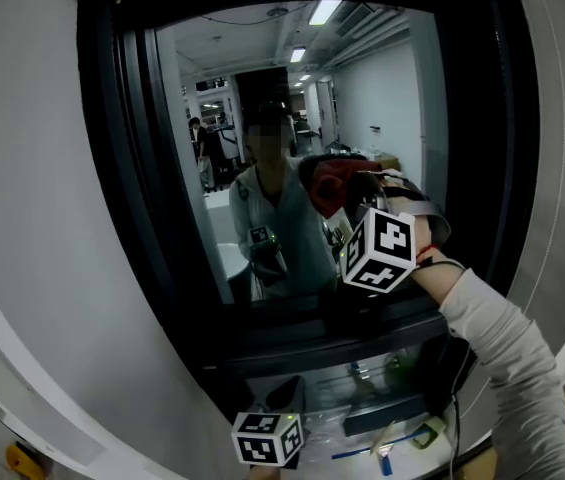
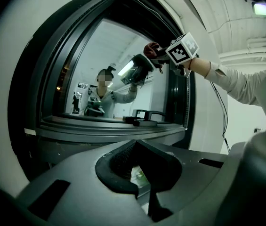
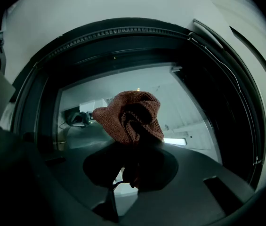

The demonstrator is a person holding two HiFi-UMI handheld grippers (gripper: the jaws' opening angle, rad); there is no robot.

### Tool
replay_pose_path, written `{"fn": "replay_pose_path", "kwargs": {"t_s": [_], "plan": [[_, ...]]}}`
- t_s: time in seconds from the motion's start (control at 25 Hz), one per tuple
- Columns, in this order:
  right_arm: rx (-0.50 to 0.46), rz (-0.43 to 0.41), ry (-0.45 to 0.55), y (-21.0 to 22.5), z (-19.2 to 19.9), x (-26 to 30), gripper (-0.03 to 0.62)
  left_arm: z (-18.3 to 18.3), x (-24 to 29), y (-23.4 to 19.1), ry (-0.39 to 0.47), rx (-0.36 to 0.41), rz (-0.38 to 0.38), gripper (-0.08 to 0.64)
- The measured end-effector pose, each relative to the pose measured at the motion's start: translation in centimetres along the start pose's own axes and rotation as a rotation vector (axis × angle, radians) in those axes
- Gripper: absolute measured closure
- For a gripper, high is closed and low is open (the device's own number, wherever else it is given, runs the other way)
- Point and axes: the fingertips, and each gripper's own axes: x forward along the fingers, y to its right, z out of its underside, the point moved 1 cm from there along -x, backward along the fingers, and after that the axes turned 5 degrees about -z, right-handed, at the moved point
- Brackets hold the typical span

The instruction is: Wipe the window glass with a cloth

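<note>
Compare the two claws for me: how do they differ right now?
The right claw pinches a red cloth and is raised up at the window glass. The left claw holds nothing and hangs low, beneath the sill. Both are closed.

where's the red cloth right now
In the head view the red cloth is right of centre, bunched in the right gripper and held up at the right half of the window glass.

left tool: jaws together | cloth at window glass
</note>
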Motion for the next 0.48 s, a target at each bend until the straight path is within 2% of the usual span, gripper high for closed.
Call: {"fn": "replay_pose_path", "kwargs": {"t_s": [0.48], "plan": [[0.040,-0.125,-0.023,-8.0,2.1,0.0,0.531,0.4,-0.4,0.0,-0.009,-0.007,0.003,0.555]]}}
